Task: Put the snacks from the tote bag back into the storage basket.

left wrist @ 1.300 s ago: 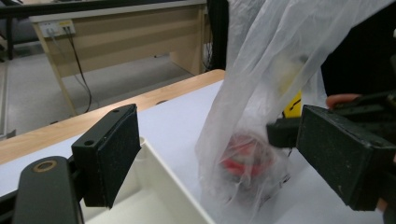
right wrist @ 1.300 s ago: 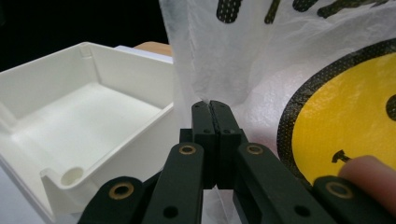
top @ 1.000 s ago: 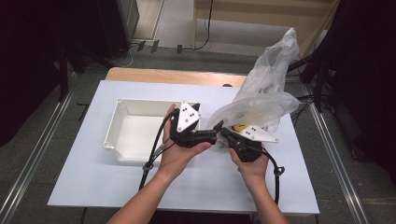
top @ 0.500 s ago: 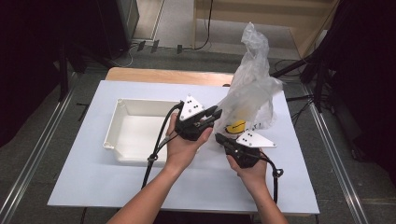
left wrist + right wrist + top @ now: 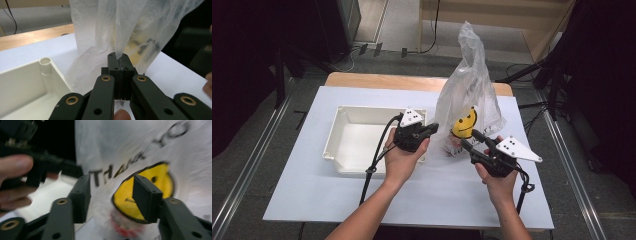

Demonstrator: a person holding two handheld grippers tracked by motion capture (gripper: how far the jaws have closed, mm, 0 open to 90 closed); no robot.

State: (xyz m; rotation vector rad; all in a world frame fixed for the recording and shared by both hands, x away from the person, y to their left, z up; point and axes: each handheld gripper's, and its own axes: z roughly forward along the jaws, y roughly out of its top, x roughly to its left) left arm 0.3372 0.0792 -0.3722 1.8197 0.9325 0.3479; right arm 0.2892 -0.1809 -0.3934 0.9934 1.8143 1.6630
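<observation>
A thin white plastic bag [image 5: 469, 95] with a yellow smiley [image 5: 465, 124] stands upright on the white table, right of centre. My left gripper [image 5: 432, 129] is shut on a fold of the bag [image 5: 100, 37] at its lower left edge, and the film runs up from between the closed pads [image 5: 115, 65]. My right gripper [image 5: 469, 139] sits at the bag's near right. Its jaws have just been opening and stand apart [image 5: 111, 195]. The smiley print [image 5: 160, 180] lies just beyond the gap, and the pads press on nothing.
A shallow white tray [image 5: 343, 116] lies on the table left of the bag, its corner [image 5: 46, 65] close beside my left gripper. The other hand and gripper [image 5: 25, 135] show at the upper left of the right gripper view. A wooden strip [image 5: 382, 81] borders the far edge.
The bag has swung from leaning right to standing upright. The left gripper has closed on the bag's edge. The right gripper has opened and drawn back to the near right.
</observation>
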